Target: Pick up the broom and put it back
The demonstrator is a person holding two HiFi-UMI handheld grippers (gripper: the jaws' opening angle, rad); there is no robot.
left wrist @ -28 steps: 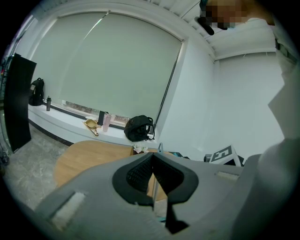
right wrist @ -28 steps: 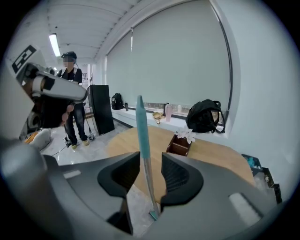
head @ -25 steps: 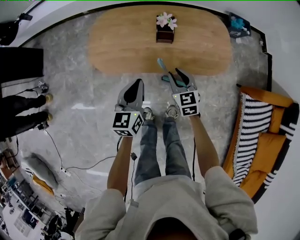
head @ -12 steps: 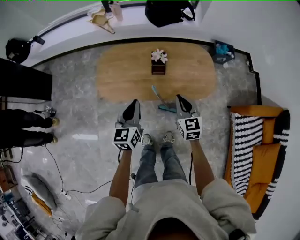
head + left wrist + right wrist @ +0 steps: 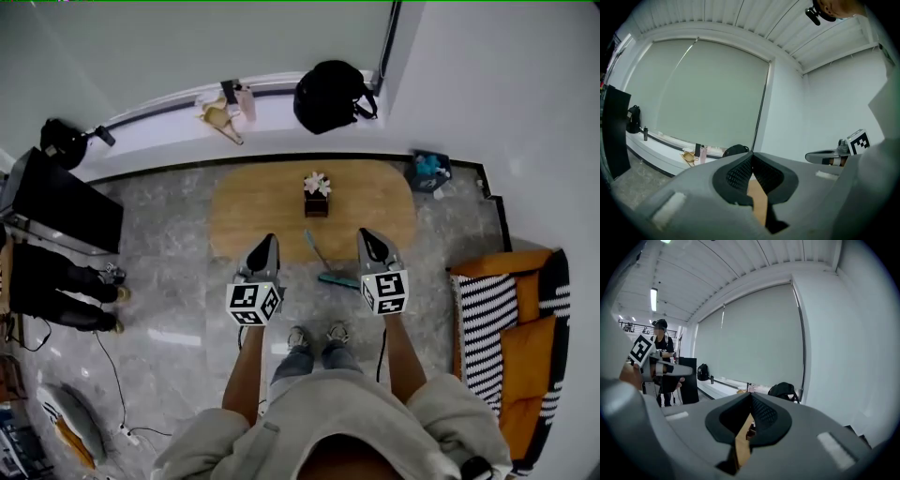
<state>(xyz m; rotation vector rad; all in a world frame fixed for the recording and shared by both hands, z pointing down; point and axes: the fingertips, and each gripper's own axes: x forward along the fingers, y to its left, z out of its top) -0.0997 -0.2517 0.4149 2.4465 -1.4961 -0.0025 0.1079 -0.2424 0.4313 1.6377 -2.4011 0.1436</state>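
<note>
While both arms reach forward, the left gripper (image 5: 267,242) has its fingers (image 5: 739,172) clenched on nothing, and the right gripper (image 5: 369,236) has its own clenched and empty too. Between them in the head view, lower down, the broom (image 5: 335,277) lies on the floor (image 5: 169,272). Its teal head is just off the table's (image 5: 253,202) near edge, and its handle slants across that edge. Mid-table stands a flower box (image 5: 317,195). Beyond, a black bag (image 5: 330,96) sits on the window ledge (image 5: 159,131).
</note>
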